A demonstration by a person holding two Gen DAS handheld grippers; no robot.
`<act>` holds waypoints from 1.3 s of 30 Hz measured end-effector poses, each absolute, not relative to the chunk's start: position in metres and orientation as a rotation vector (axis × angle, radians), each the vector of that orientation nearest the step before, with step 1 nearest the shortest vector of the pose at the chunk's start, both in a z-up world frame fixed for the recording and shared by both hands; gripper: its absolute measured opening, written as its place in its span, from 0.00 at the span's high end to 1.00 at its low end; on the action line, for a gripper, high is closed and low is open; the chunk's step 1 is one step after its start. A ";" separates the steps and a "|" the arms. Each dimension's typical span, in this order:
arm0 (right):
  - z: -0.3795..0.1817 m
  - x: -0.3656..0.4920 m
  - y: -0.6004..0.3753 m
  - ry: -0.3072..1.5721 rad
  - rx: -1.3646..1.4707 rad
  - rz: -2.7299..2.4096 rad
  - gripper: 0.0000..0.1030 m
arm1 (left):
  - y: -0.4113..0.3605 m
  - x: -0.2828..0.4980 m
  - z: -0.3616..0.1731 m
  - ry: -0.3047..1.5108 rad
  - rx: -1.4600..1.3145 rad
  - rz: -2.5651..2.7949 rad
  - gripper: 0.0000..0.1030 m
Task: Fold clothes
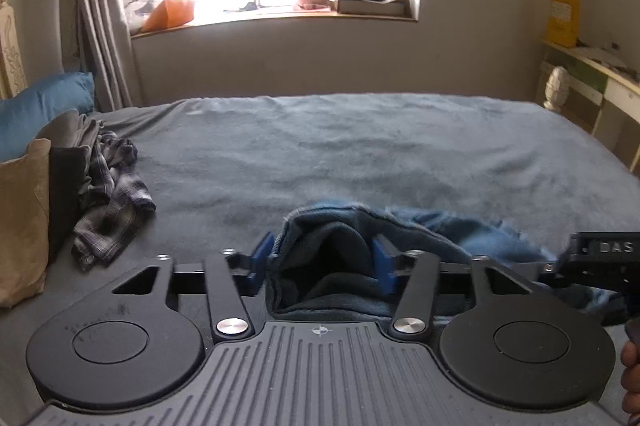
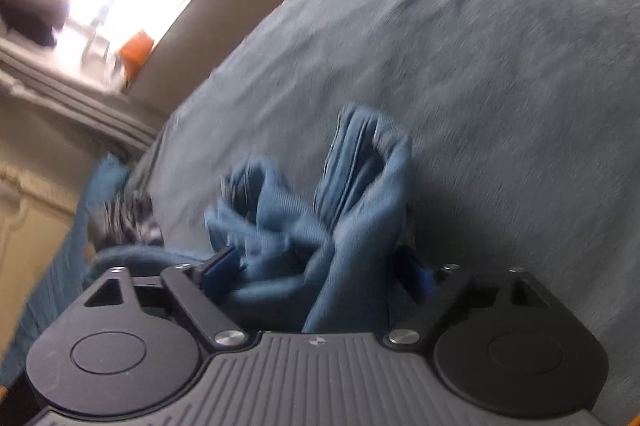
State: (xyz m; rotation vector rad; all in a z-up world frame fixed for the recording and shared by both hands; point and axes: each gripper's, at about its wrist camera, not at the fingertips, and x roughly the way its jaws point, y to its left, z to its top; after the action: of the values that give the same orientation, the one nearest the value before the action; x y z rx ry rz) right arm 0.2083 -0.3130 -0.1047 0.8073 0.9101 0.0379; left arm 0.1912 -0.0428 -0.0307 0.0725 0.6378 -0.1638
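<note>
The blue denim garment [image 1: 332, 258] hangs bunched between my two tools at the near edge of the bed [image 1: 360, 145], above the grey cover. My left gripper [image 1: 320, 262] is clenched on a thick wad of it; my right gripper [image 2: 320, 270] has cloth crammed between its fingers too, grasping it as far as the blurred view lets me judge. I reckon I'm carrying or spreading it. Next calls for drawing the edges apart so it lies flat. A plaid garment [image 1: 112, 201] lies crumpled to the left
</note>
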 end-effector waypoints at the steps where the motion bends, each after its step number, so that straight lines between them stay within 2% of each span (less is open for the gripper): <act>1: -0.105 0.205 -0.309 0.912 0.805 0.052 0.26 | -0.041 0.189 -0.032 0.648 0.077 -0.171 0.66; 3: -0.104 0.199 -0.302 0.915 0.797 0.080 0.34 | -0.040 0.183 -0.034 0.651 0.097 -0.202 0.74; 7: -0.088 0.185 -0.281 0.902 0.618 0.146 0.52 | -0.034 0.161 -0.039 0.643 0.125 -0.252 0.77; 10: -0.078 0.171 -0.269 0.892 0.550 0.196 0.59 | -0.021 0.148 -0.044 0.636 0.102 -0.274 0.77; 15: -0.069 0.131 -0.256 0.871 0.533 0.275 0.65 | 0.012 0.114 -0.058 0.634 0.071 -0.324 0.77; 21: -0.070 0.090 -0.232 0.889 0.503 0.347 0.67 | 0.054 0.072 -0.071 0.644 0.076 -0.410 0.73; 28: -0.097 0.054 -0.211 1.025 0.484 0.398 0.71 | 0.102 0.033 -0.069 0.750 -0.017 -0.451 0.71; 32: -0.111 0.036 -0.212 1.074 0.465 0.388 0.71 | 0.109 0.022 -0.061 0.740 -0.020 -0.458 0.70; 35: -0.113 0.022 -0.222 1.096 0.512 0.380 0.65 | 0.093 0.025 -0.061 0.732 -0.009 -0.495 0.66; 37: -0.112 0.012 -0.227 1.112 0.525 0.371 0.55 | 0.083 0.027 -0.061 0.726 -0.002 -0.519 0.65; 39: -0.108 -0.002 -0.235 1.126 0.502 0.351 0.55 | 0.073 0.029 -0.062 0.721 0.005 -0.544 0.63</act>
State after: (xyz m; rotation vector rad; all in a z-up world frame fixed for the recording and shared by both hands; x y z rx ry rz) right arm -0.0016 -0.2345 -0.1082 0.5024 1.1263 0.3512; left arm 0.0295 0.0727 -0.0617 0.0054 0.7207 -0.5439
